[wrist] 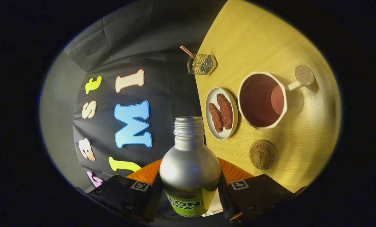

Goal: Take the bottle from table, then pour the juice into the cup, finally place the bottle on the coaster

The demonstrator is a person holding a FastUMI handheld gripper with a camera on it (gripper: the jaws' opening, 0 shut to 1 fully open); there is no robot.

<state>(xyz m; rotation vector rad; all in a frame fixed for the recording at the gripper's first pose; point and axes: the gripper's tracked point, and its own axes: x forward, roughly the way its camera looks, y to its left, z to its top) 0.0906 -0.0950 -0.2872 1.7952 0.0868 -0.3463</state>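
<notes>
The gripper [190, 189] has its two fingers pinching the bottle [189, 170], which is capless and lifted off the table [263, 41], tipped sideways. So the pick-up looks done; whether pouring has happened I can't tell. The cup [262, 100] shows a dark reddish inside. The coaster [262, 154] near the cup is bare, beside a plate [222, 113] of two brown pieces

Warm light falls bright on the tabletop [263, 41]; the cup [263, 101] casts a soft shadow. Glare marks the bottle [189, 170]. Fisheye bending curves the tabletop's edges.
</notes>
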